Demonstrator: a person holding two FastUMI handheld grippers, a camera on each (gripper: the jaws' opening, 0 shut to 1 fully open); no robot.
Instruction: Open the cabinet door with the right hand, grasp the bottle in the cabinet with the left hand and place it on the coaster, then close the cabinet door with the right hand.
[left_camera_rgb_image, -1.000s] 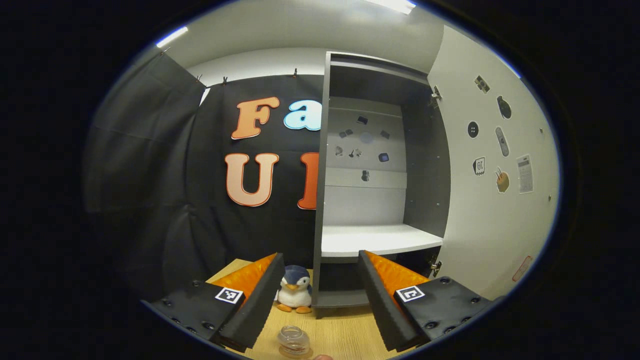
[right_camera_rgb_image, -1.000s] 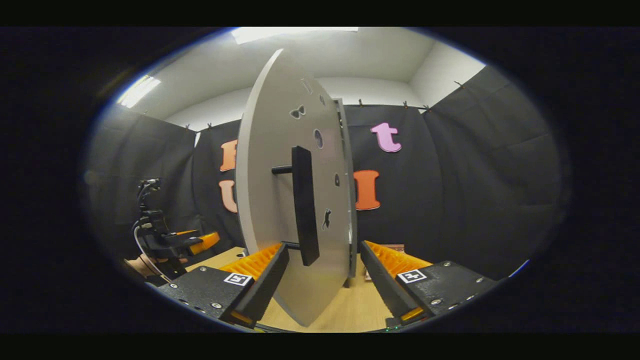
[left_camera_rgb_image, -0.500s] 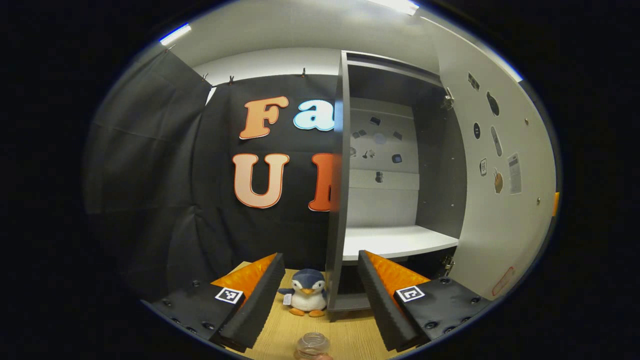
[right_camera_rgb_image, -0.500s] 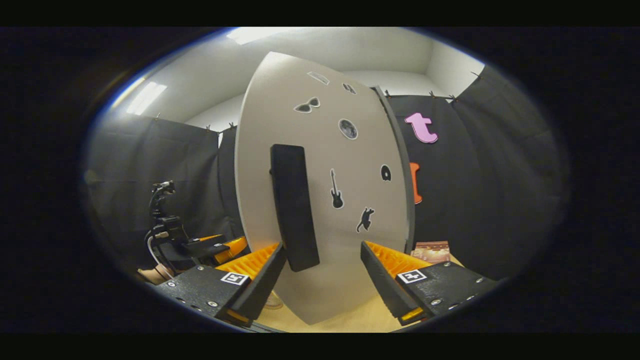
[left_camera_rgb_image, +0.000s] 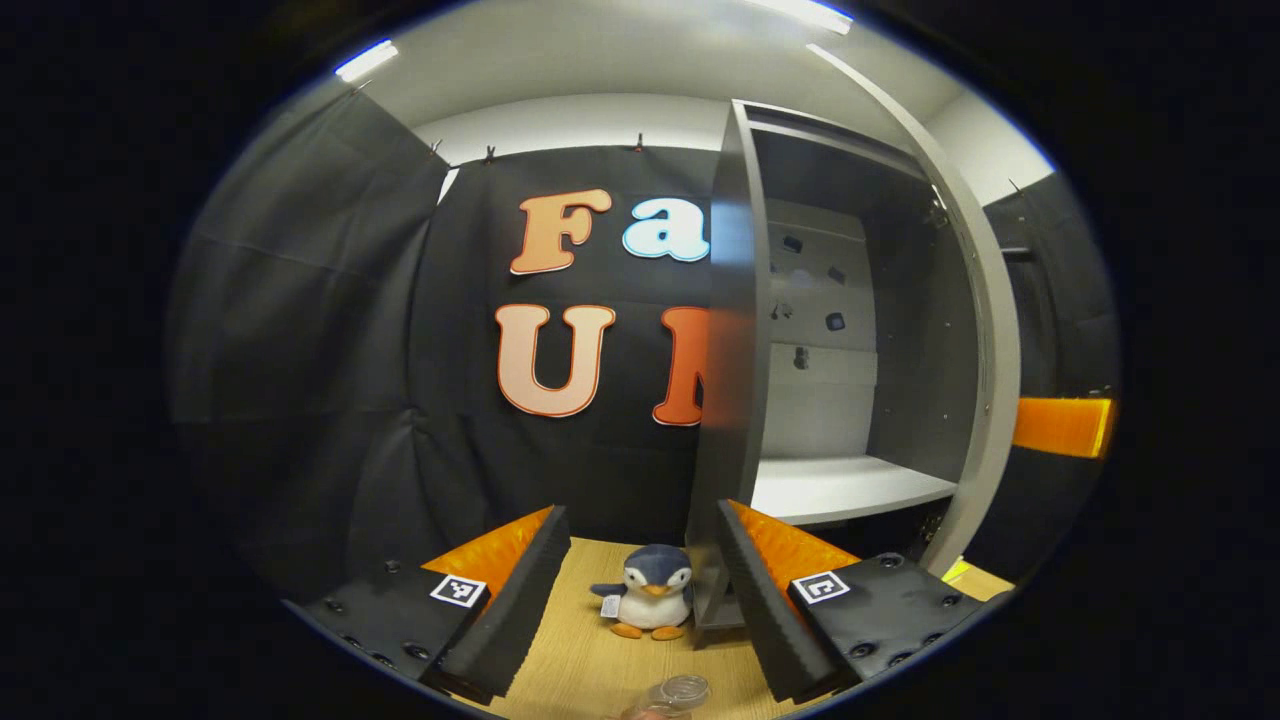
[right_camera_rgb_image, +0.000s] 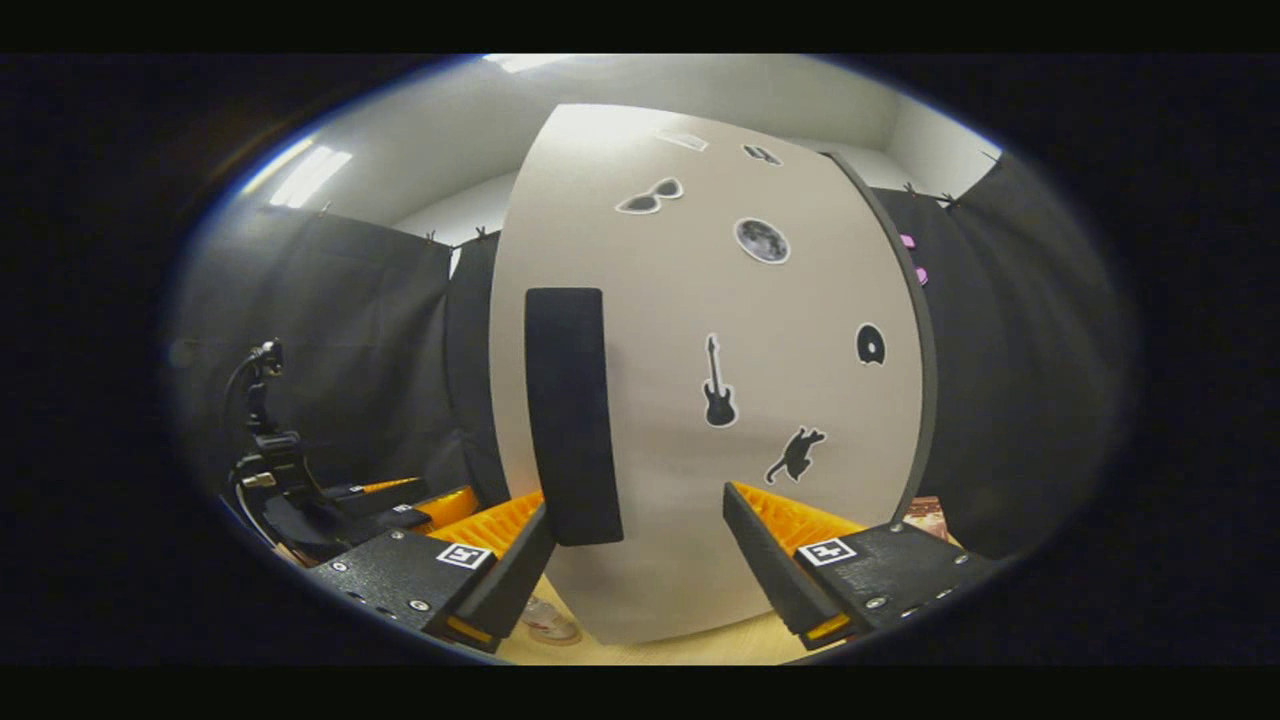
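Bottle (left_camera_rgb_image: 672, 694) sits out on the bench (left_camera_rgb_image: 580, 660), low between the spread, empty fingers of the left claw (left_camera_rgb_image: 640, 600); the coaster under it I can't make out. Right claw (right_camera_rgb_image: 636, 560), released too, faces the door (right_camera_rgb_image: 700, 400), its handle (right_camera_rgb_image: 570, 415) just off the left finger. Closing looks like the step in hand: the cabinet (left_camera_rgb_image: 850, 350) stands ajar, so a steady push should finish it.

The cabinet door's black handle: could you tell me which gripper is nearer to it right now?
Right. The right gripper is directly before the door, its left finger just under the black handle. The left gripper sits farther off, beyond the door's free edge.
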